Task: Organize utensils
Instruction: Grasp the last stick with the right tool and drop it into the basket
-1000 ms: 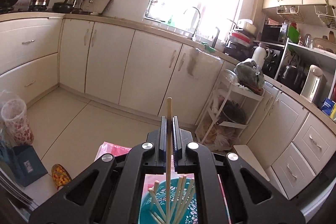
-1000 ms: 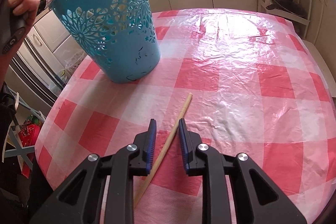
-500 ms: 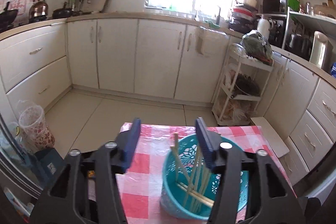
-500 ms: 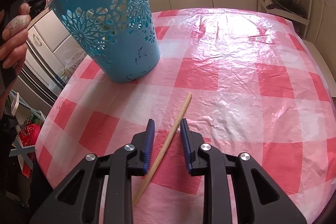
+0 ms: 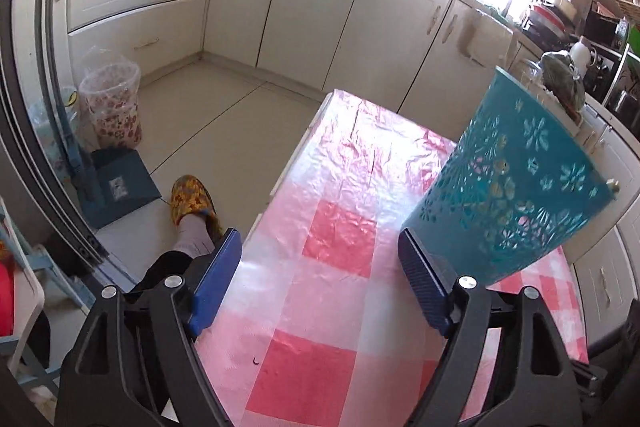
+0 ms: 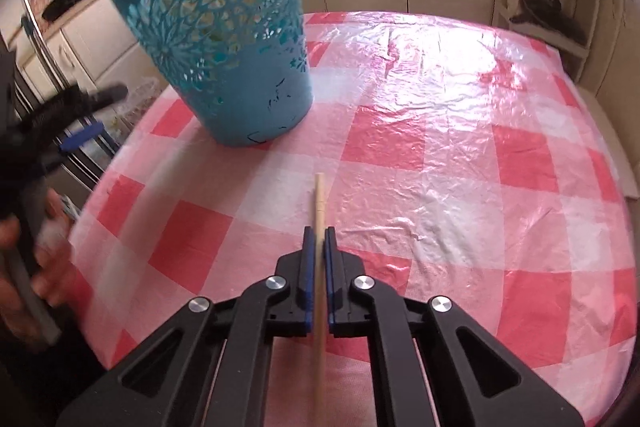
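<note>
Right gripper point(image 6: 319, 239) clamped on a pale wooden chopstick point(image 6: 319, 211) near the table's point(image 6: 520, 187) front edge. Left gripper point(image 5: 320, 267) just spread wide, empty, by the left edge. Next, probably: lift and drop into the perforated teal plastic basket point(image 6: 224, 39) toward the far-left corner.

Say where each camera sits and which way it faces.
Left wrist: behind the open left gripper, looking down across the table edge to the kitchen floor; a slippered foot shows.
Right wrist: behind the right gripper, jaws shut on a chopstick; a hand at left.
Both show the blue basket and the checked tablecloth.
</note>
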Motion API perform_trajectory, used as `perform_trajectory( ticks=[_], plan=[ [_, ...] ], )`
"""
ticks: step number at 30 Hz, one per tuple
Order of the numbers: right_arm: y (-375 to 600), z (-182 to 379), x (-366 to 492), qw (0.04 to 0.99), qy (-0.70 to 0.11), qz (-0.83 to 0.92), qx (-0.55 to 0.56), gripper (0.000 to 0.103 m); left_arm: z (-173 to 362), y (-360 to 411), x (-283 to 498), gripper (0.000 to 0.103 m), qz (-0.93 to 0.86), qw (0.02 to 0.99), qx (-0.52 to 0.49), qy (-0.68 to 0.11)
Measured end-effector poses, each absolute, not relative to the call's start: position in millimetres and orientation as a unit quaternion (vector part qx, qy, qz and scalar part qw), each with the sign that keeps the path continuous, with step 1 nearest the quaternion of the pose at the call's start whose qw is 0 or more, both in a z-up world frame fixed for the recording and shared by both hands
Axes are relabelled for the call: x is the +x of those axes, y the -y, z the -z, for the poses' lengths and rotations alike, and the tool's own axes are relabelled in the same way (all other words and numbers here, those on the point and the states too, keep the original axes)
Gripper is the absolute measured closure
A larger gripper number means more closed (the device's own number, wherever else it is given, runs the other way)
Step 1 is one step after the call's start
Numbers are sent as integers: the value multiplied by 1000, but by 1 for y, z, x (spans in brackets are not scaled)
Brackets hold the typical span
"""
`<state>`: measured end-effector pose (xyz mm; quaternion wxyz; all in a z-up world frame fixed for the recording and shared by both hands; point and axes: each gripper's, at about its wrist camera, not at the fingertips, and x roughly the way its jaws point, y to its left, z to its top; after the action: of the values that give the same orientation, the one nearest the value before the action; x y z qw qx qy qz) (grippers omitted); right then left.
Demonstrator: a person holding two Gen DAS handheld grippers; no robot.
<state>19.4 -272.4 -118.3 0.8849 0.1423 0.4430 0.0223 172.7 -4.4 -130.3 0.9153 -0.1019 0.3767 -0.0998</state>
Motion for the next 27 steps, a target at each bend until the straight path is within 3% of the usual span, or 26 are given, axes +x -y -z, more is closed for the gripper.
perform_trajectory(
  ticks=[10, 19, 23, 27],
  plan=[
    [311, 33, 2, 911, -297, -124, 258, 98, 145, 4, 176, 26, 100, 909, -105, -392],
    [278, -74, 85, 957, -151, -120, 215, 98, 140, 15, 171, 26, 101, 917, -81, -377],
    [256, -77, 130, 974, -116, -72, 182, 97, 138, 17, 169, 26, 103, 919, -78, -372],
    [248, -45, 152, 979, -130, -30, 152, 97, 138, 17, 168, 25, 107, 920, -79, -368]
  ],
)
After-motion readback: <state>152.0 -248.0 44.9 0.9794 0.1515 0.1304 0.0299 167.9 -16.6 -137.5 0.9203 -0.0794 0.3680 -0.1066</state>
